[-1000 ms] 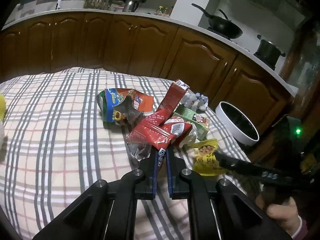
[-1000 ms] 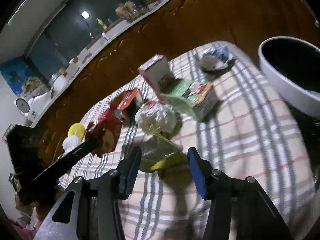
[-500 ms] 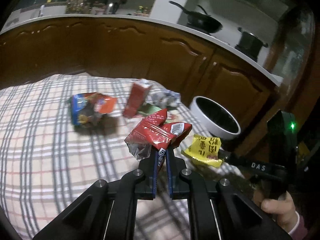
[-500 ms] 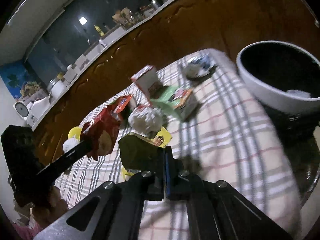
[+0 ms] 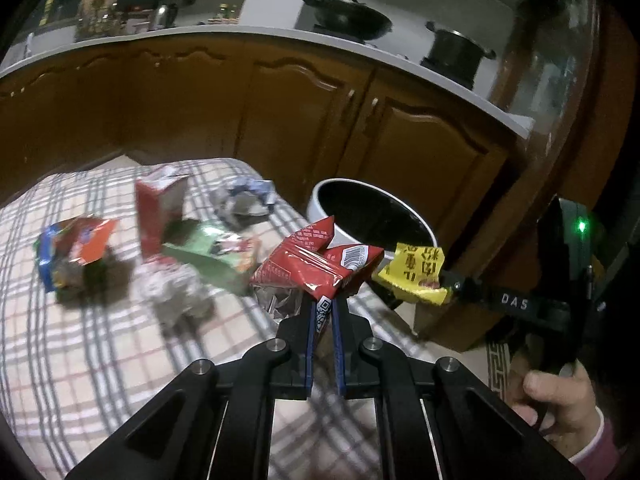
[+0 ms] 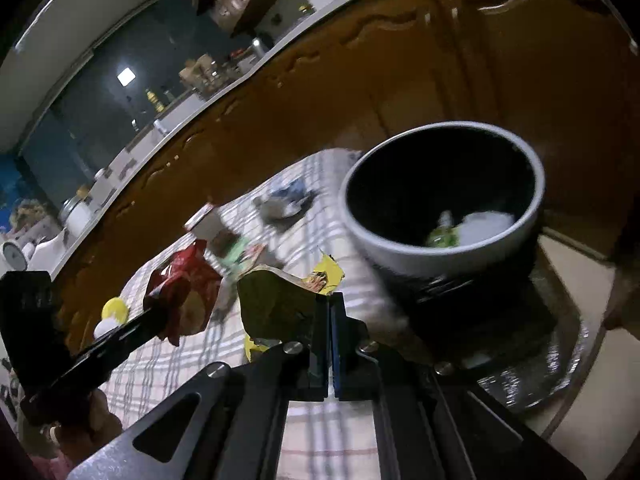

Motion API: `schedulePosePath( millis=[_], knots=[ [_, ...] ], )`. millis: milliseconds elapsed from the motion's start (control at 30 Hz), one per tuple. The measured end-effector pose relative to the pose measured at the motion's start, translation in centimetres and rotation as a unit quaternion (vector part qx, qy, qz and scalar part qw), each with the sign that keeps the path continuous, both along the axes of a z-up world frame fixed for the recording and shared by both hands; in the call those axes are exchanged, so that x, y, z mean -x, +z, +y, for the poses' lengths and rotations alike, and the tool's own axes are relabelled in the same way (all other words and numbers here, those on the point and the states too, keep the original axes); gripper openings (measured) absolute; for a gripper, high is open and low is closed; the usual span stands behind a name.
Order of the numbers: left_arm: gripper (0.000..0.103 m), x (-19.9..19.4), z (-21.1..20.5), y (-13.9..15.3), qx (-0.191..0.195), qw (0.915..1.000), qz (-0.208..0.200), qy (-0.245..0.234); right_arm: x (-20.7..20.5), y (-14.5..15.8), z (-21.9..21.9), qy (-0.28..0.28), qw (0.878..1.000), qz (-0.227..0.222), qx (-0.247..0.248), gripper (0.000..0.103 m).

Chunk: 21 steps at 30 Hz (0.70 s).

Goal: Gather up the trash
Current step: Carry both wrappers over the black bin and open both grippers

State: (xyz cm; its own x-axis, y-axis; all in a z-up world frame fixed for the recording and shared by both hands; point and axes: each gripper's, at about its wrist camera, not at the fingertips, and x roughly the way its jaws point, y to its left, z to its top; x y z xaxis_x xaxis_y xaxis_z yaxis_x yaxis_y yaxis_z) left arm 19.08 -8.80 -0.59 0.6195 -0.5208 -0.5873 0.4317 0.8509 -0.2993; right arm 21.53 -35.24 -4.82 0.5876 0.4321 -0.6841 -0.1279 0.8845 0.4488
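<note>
My left gripper (image 5: pixel 323 304) is shut on a red snack wrapper (image 5: pixel 316 266) and holds it above the table's right edge, near the white trash bin (image 5: pixel 320 196). My right gripper (image 6: pixel 329 300) is shut on a yellow wrapper (image 6: pixel 280 304), lifted beside the bin (image 6: pixel 400 252); the same wrapper (image 5: pixel 414 270) shows in the left wrist view. The bin holds some white and green trash (image 6: pixel 468 228). More trash lies on the checked tablecloth (image 5: pixel 60 340): a red carton (image 5: pixel 156 208), a green packet (image 5: pixel 208 256), a blue and orange bag (image 5: pixel 68 252), crumpled paper (image 5: pixel 176 292).
Brown kitchen cabinets (image 5: pixel 280 112) stand behind the table. A wok (image 5: pixel 348 20) and a pot (image 5: pixel 456 48) sit on the counter. A yellow-capped bottle (image 6: pixel 114 312) stands on the table's far side. The person's hand (image 5: pixel 560 396) holds the right gripper.
My right gripper shut on the yellow wrapper and lifted it. Both grippers have swung with their wrappers toward the white bin.
</note>
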Motion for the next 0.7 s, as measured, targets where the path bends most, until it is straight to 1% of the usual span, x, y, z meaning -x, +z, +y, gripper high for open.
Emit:
schedulePosePath(
  millis=[367,567,700],
  knots=[
    [0.006,-4.4,-5.6,-0.6,-0.024,0.9991,-0.003,-0.036,-2.2,0.2,-4.9,-0.048,0.998,-0.003,0.030,0.000],
    [0.006,-6.8,-8.7,-0.5,-0.038,0.9980,-0.008,-0.050,-4.1,0.3,-6.3,-0.057,0.997,-0.002,0.047,0.001],
    [0.006,-8.9,-10.9,-0.4,-0.054,0.9969,-0.008,-0.057,-5.7,0.3,-6.9,-0.060,0.996,0.001,0.061,0.001]
  ],
)
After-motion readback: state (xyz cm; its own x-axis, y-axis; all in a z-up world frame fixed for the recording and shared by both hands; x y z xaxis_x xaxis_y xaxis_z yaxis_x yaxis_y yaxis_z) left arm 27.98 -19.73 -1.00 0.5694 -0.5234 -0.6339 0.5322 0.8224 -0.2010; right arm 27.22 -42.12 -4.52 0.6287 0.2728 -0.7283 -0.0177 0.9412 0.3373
